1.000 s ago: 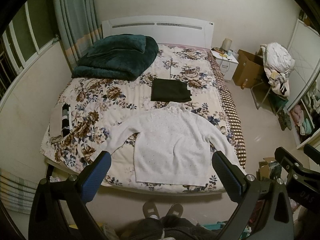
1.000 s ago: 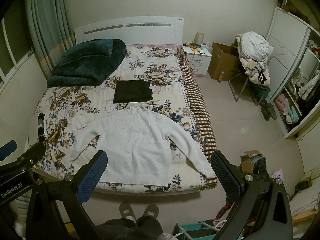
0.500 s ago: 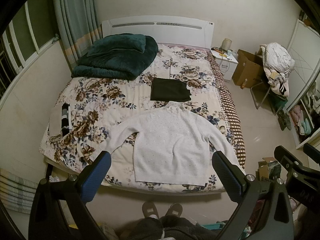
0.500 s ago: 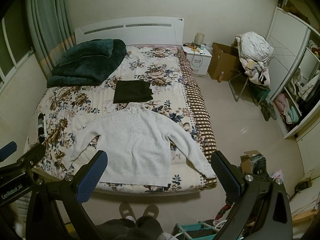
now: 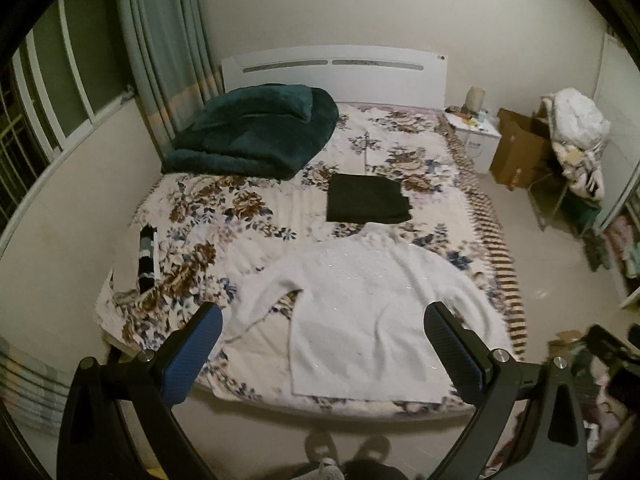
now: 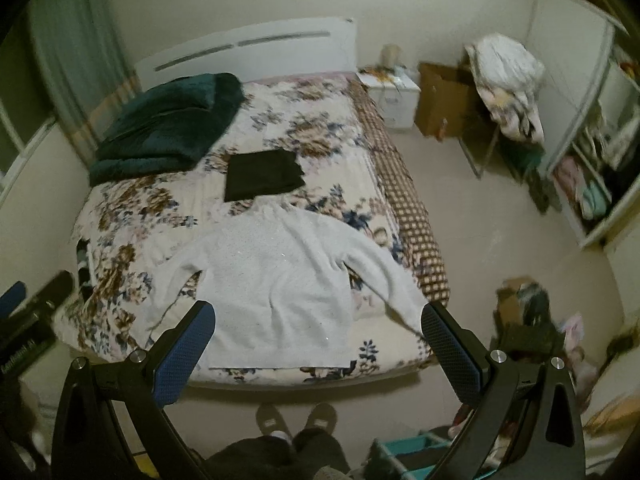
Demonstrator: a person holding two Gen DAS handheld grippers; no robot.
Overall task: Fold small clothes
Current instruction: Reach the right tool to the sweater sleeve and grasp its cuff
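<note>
White sweater (image 5: 360, 304) lies flat beyond both grippers' spread fingers (image 5: 192, 356).

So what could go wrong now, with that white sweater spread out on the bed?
The white sweater has one sleeve trailing to the bed's corner, so it could slip off during folding. The hem lies close to the near edge too. Both the left claw and right claw are open and well above it, and the blurred view suggests fast motion, risking a missed grab.
</note>
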